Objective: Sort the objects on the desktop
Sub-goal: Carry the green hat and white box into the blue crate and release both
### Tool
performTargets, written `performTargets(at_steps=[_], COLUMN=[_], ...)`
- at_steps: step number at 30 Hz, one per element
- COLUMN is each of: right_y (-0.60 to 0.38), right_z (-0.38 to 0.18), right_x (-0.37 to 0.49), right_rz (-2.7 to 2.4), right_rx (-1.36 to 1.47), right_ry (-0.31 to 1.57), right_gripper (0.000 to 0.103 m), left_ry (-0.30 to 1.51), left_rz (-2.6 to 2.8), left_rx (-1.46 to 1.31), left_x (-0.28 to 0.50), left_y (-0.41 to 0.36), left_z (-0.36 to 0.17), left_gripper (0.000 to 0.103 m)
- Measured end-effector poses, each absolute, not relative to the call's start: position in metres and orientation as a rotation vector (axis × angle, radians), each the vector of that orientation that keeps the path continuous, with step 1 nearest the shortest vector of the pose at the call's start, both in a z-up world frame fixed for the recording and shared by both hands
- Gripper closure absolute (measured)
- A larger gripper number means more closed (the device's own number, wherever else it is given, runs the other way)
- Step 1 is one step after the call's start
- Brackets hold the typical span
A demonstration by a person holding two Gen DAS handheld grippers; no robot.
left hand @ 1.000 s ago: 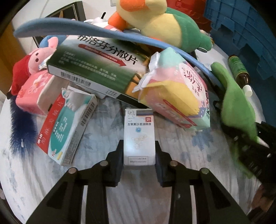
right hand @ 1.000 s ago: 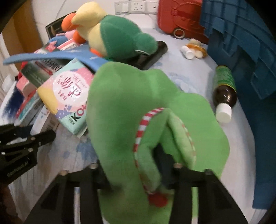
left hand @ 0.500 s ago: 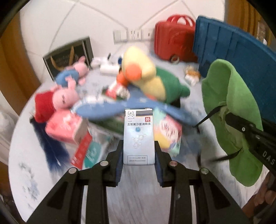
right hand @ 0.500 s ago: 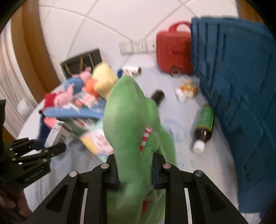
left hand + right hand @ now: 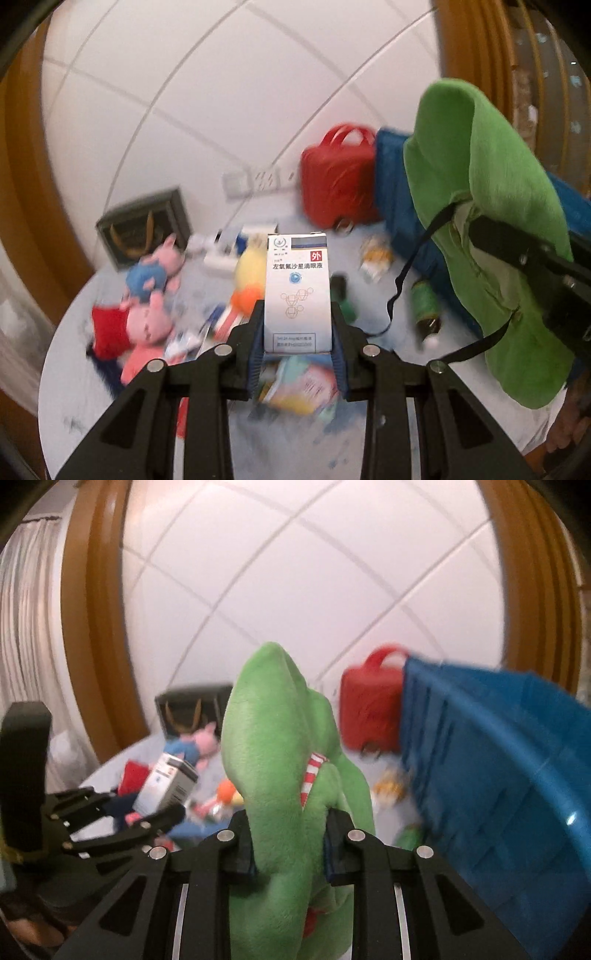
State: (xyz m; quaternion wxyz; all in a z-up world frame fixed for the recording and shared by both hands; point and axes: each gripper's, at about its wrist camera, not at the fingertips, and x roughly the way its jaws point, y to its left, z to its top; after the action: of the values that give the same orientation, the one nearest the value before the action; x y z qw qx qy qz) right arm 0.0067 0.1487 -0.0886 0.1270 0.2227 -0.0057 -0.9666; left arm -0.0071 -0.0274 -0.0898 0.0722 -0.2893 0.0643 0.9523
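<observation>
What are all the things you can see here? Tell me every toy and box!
medicine box: one, white and blue, held up between the left gripper's pads
green plush toy: one, green with a red-striped collar, held up in the right gripper
pink pig plushies: two, pink, left side of the table
duck plush: one, yellow and orange, behind the medicine box
brown bottle: one, green label, lying by the blue crate
blue crate: one, blue, right side
red case: one, red, against the wall
table: one, pale
left gripper: one, black, shut on the box
right gripper: one, black, shut on the plush
</observation>
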Motion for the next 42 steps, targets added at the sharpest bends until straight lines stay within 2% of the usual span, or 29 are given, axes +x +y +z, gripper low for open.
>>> performTargets(at_steps=[14, 19, 23, 30, 36, 42], right_y=[0.286, 0.348, 0.393, 0.472, 0.499, 0.502], right_z=[0.043, 0.083, 0.086, 0.047, 0.02, 0.018], right_x=[0.052, 0.071, 0.072, 0.055, 0.06, 0.06], right_rz=[-3.116, -3.235, -3.292, -3.318, -3.322, -3.358], right_rx=[0.248, 0.184, 0.241, 0.607, 0.727, 0.773], right_ry=[-0.017, 0.039, 0.034, -0.069, -0.142, -0.147], right_gripper=[0.079, 0.079, 0.079, 0.079, 0.079, 0.078], left_ry=[0.161, 0.198, 0.262, 0.39, 0.431, 0.445], left_rz=[2.685, 2.606, 2.553, 2.468, 2.442, 2.416], left_rx=[-0.503, -0.458, -0.462, -0.572, -0.618, -0.638], left_x=[-0.016, -0.015, -0.015, -0.019, -0.021, -0.013], left_y=[0.142, 0.21, 0.26, 0.317, 0.331, 0.339], left_z=[0.01, 0.026, 0.024, 0.007, -0.004, -0.004], left_gripper=[0.072, 0.072, 0.072, 0.072, 0.072, 0.072])
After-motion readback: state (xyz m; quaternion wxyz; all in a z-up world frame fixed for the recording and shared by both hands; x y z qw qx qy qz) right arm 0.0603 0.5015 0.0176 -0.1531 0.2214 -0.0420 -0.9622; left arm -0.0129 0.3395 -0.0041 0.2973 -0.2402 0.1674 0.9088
